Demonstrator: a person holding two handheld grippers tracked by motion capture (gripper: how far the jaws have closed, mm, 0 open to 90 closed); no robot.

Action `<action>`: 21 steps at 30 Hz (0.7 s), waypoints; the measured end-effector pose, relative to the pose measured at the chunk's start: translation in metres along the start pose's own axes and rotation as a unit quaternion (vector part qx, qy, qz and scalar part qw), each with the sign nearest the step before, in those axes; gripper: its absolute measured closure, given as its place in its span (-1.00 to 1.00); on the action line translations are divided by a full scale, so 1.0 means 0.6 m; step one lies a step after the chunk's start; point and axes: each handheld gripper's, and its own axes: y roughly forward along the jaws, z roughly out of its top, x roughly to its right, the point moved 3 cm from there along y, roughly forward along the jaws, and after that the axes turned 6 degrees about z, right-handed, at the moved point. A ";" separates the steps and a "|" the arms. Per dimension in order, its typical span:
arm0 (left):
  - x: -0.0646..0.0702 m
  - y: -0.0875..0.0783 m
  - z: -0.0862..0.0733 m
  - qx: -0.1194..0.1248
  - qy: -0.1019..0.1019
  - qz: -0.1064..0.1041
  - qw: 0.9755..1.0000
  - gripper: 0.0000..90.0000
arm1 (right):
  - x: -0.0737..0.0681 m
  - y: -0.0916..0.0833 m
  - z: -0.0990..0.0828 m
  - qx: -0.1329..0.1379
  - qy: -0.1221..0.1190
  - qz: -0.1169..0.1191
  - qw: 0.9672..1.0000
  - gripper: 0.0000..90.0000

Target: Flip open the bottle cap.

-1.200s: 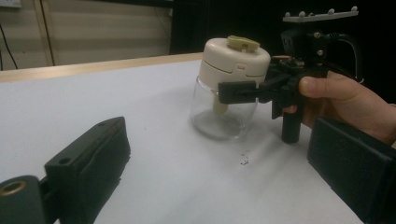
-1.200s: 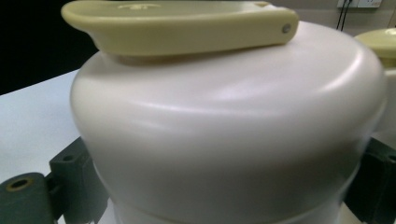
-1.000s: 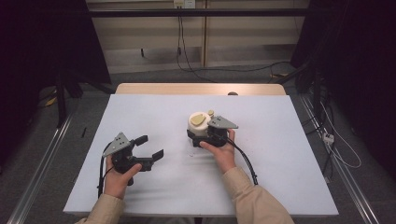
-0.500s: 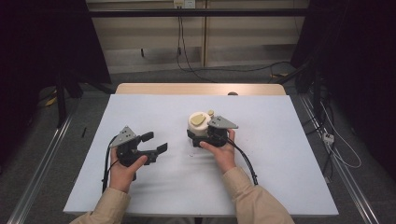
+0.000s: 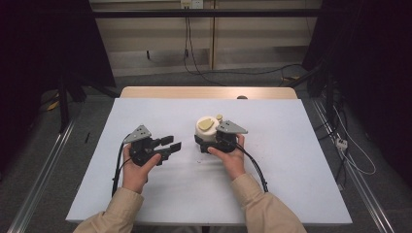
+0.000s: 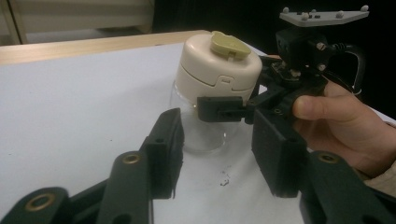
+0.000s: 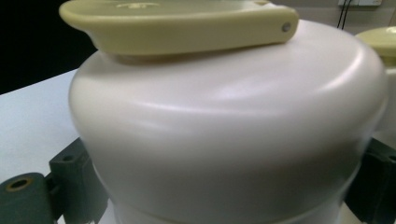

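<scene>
A clear jar with a cream lid (image 5: 206, 127) and an olive flip tab stands at the middle of the white table. My right gripper (image 5: 208, 141) is shut on it from the near side, its fingers (image 7: 70, 186) pressing either side just under the lid (image 7: 224, 130). In the left gripper view one right finger (image 6: 220, 109) crosses the jar (image 6: 219, 70). My left gripper (image 5: 171, 143) is held to the left of the jar and points at it. Its jaws have just been closing, and it is open (image 6: 219, 140) with nothing between the fingers.
The white tabletop (image 5: 291, 170) has a wooden strip (image 5: 209, 92) along its far edge. A small cream and olive knob (image 5: 219, 117) shows just behind the jar. Tiny dark specks (image 6: 224, 179) lie near the jar's foot. Cables run over the floor beyond.
My left gripper has moved right toward the jar and risen a little, and its jaws have narrowed. The right gripper and the jar have kept still.
</scene>
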 end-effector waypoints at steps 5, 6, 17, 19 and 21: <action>0.003 0.012 0.012 -0.010 -0.009 -0.008 1.000 0.28 | 0.000 0.000 0.000 0.000 0.000 0.000 1.000 -0.85; 0.003 0.014 0.014 -0.011 -0.009 -0.012 1.000 0.34 | 0.000 0.000 0.000 0.000 0.001 0.000 1.000 -0.85; 0.010 0.036 0.033 -0.022 -0.005 -0.023 0.999 0.69 | 0.000 0.000 0.000 -0.001 0.000 0.000 1.000 -0.85; 0.011 0.037 0.035 -0.022 -0.005 -0.024 0.999 0.71 | 0.000 0.000 0.000 -0.001 0.001 0.000 1.000 -0.85; 0.012 0.039 0.039 -0.024 -0.004 -0.025 0.999 0.75 | 0.000 0.000 0.000 -0.001 0.001 0.000 1.000 -0.85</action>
